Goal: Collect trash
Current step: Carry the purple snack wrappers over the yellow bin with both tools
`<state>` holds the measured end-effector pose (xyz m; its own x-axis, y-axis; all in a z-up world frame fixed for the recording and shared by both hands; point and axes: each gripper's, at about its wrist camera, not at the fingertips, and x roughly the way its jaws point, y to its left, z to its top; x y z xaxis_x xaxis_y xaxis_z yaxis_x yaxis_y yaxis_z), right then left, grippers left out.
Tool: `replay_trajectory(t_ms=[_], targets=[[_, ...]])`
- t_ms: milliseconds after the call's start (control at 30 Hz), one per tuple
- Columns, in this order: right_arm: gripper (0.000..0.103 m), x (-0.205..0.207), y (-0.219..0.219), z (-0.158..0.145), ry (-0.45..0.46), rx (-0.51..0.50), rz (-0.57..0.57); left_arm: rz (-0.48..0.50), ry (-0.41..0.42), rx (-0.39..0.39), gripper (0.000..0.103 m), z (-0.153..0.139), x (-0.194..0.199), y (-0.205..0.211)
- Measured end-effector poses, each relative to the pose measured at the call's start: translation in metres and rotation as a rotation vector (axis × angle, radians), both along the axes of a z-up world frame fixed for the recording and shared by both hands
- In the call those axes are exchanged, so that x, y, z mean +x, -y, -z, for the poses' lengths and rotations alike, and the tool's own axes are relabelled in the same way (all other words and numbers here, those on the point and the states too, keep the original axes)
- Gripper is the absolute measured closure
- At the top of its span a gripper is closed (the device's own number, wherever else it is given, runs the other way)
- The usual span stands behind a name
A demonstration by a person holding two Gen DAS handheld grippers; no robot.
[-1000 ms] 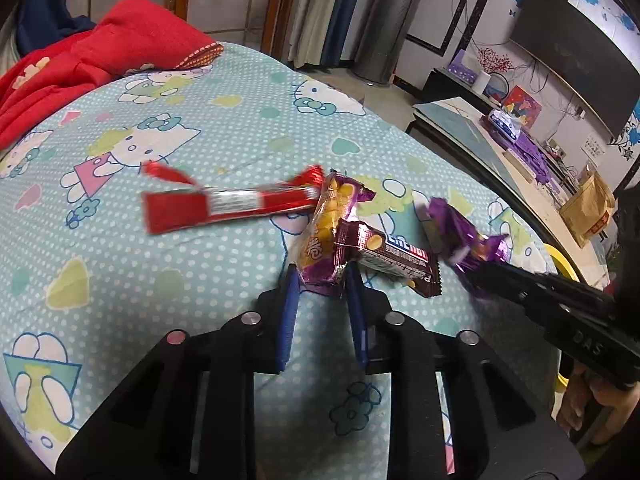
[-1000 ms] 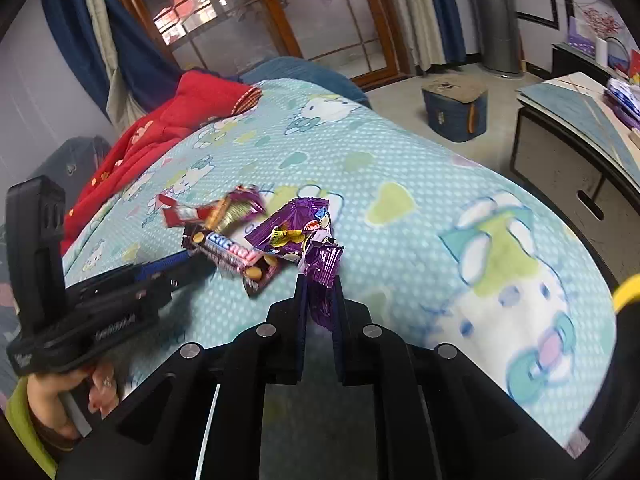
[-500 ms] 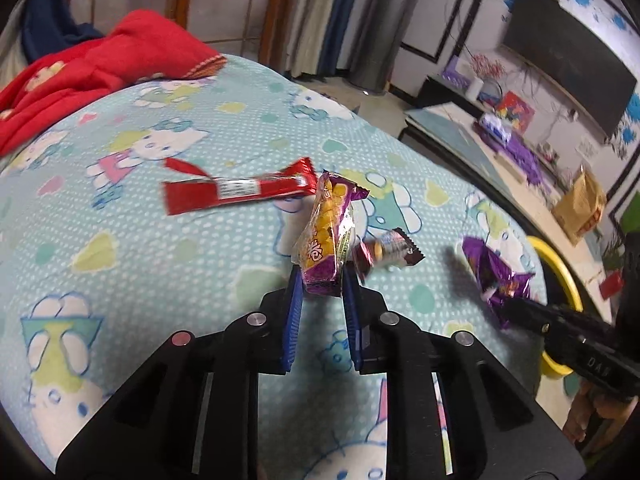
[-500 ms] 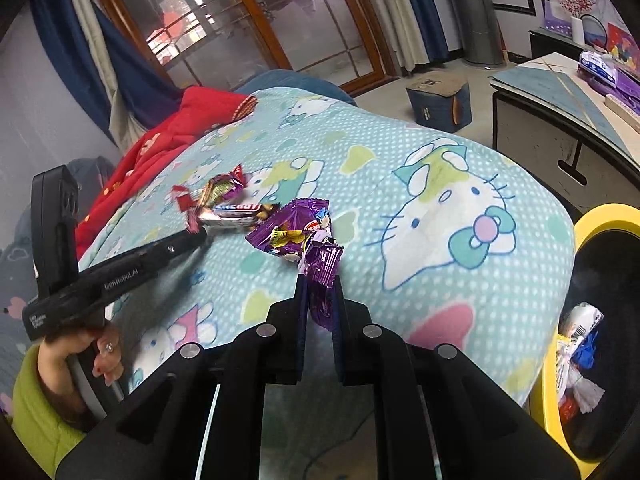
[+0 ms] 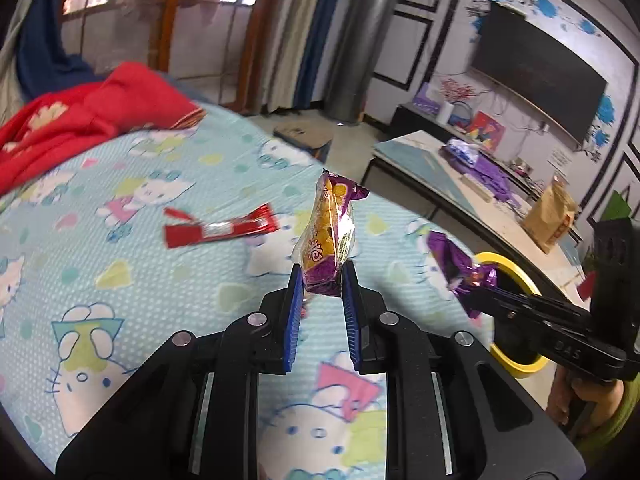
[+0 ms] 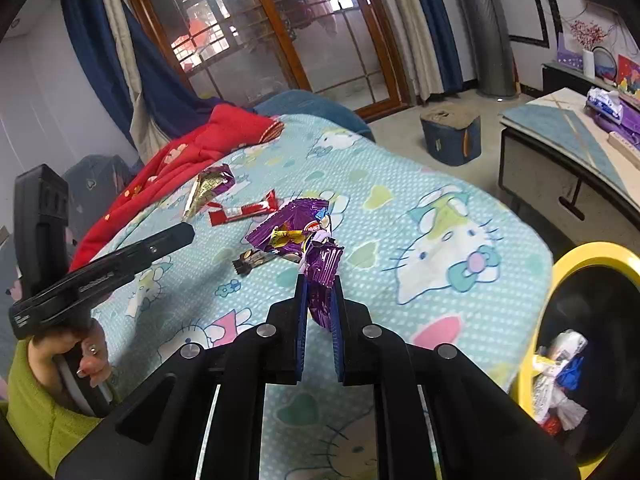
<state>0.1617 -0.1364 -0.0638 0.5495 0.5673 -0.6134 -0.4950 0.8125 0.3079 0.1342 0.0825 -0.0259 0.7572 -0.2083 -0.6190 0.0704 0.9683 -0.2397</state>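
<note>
Left gripper pinches yellow-and-purple crinkly snack packet by its bottom end, lifted off bedsheet. Right gripper clamps shiny purple foil wrapper, likewise raised. Both held for carrying to yellow-rimmed bin beside bed. Red foil wrapper, small brown bar wrapper remain on cartoon-cat bedsheet.

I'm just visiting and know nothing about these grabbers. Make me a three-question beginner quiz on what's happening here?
1. True or false: the left gripper is empty.
2. What colour is the wrapper in the right gripper?
3. Which trash lies on the bedsheet? A) red wrapper B) green bottle C) tin can

Key: 1. False, it grips a yellow-purple snack wrapper. 2. Purple. 3. A.
</note>
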Motion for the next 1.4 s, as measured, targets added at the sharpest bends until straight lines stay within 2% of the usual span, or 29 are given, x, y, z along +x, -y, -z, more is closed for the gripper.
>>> replay_trajectory(t_ms=[267, 433, 667, 1233, 1400], targets=[[0.092, -0.005, 0.030, -0.013, 0.045, -0.017, 0.064, 0.110, 0.035, -0.003, 0.090, -0.009, -0.008, 0.048], [0.092, -0.010, 0.056, -0.017, 0.074, -0.036, 0.115, 0.165, 0.038, -0.025, 0.090, -0.006, -0.011, 0.070], [0.092, -0.015, 0.090, -0.017, 0.092, -0.058, 0.185, 0.251, 0.034, -0.007, 0.090, -0.001, -0.015, 0.109], [0.092, -0.017, 0.175, 0.002, 0.048, -0.069, 0.383, 0.419, 0.019, 0.055, 0.089, 0.011, -0.016, 0.182], [0.092, -0.019, 0.198, 0.012, 0.026, -0.062, 0.434, 0.462, -0.012, 0.065, 0.089, 0.021, -0.011, 0.206]])
